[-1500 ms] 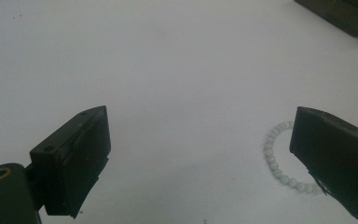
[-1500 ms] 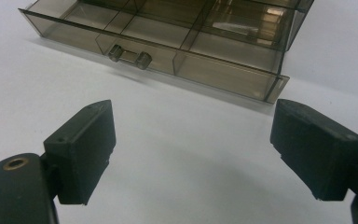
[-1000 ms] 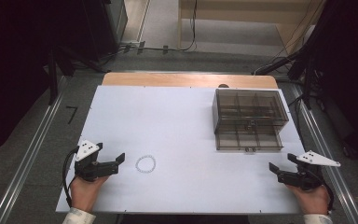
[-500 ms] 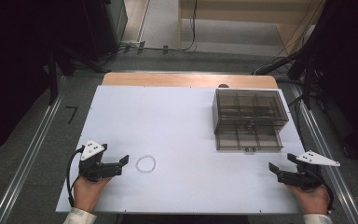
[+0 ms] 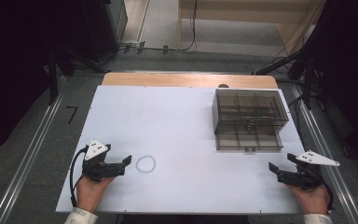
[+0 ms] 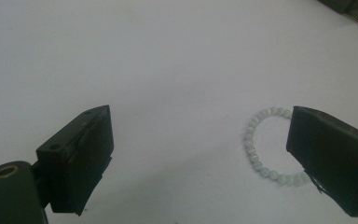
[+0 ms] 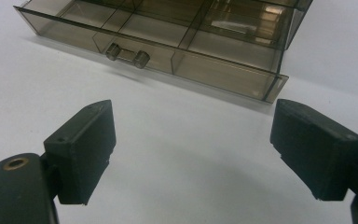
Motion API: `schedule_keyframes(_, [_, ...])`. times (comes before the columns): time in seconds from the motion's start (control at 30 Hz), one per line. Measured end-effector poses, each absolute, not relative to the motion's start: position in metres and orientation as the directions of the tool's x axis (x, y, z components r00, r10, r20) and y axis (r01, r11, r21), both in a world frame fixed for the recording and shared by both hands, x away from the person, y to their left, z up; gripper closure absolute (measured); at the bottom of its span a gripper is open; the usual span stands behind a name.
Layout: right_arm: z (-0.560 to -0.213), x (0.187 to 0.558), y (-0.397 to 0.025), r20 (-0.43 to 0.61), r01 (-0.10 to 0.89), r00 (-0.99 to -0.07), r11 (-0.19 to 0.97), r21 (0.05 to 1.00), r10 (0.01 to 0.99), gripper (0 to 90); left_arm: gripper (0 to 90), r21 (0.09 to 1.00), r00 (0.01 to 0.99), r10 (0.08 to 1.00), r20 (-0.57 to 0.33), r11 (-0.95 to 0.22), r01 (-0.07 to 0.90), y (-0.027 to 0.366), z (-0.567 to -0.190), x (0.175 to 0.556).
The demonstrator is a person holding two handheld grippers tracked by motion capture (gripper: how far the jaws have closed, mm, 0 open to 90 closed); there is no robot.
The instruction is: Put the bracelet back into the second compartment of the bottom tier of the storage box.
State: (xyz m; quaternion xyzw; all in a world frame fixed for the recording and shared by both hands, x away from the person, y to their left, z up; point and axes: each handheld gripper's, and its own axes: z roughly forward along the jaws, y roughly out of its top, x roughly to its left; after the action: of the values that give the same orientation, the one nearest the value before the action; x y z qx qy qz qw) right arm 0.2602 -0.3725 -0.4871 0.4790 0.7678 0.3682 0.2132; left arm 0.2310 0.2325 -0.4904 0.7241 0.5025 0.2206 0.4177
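Two sets of jaws gape: left gripper [image 5: 127, 162] just beside the bead bracelet [image 5: 145, 164], right gripper [image 5: 273, 168] near the drawer box [image 5: 250, 119]. Risk: thin beads skidding from an off-centre pinch.

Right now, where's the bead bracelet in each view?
High view: the bead bracelet lies on the white table, lower left of centre, just right of the left tool.
Left gripper view: right of centre, partly behind the right-hand jaw.
Right gripper view: not in it.
Shared landmark: the smoky drawer box, top right corner of the left gripper view.
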Motion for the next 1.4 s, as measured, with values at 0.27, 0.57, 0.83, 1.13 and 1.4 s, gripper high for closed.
schedule_keyframes(0.27, [-0.487, 0.26, -0.372, 0.024, 0.577, -0.452, 0.271, 0.77, 0.892, 12.5, 10.4, 0.81, 0.418, 0.904, -0.089, -0.178, 0.558, 0.225, -0.493, 0.234])
schedule_keyframes(0.57, [-0.487, 0.261, -0.371, 0.025, 0.581, -0.451, 0.272, 0.767, 0.892, 12.5, 12.7, 0.797, 0.43, 0.9, -0.075, -0.205, 0.568, 0.219, -0.496, 0.237])
schedule_keyframes(0.83, [-0.487, 0.261, -0.371, 0.025, 0.581, -0.451, 0.272, 0.767, 0.892, 12.5, 16.8, 0.785, 0.443, 0.893, -0.077, -0.219, 0.579, 0.215, -0.498, 0.239])
schedule_keyframes(1.13, [-0.487, 0.261, -0.371, 0.022, 0.58, -0.452, 0.275, 0.767, 0.892, 12.5, 20.3, 0.78, 0.454, 0.888, -0.075, -0.232, 0.581, 0.212, -0.499, 0.239])
schedule_keyframes(1.4, [-0.487, 0.261, -0.371, 0.019, 0.579, -0.453, 0.278, 0.767, 0.891, 12.5, 25.1, 0.777, 0.471, 0.88, -0.059, -0.255, 0.575, 0.208, -0.5, 0.239])
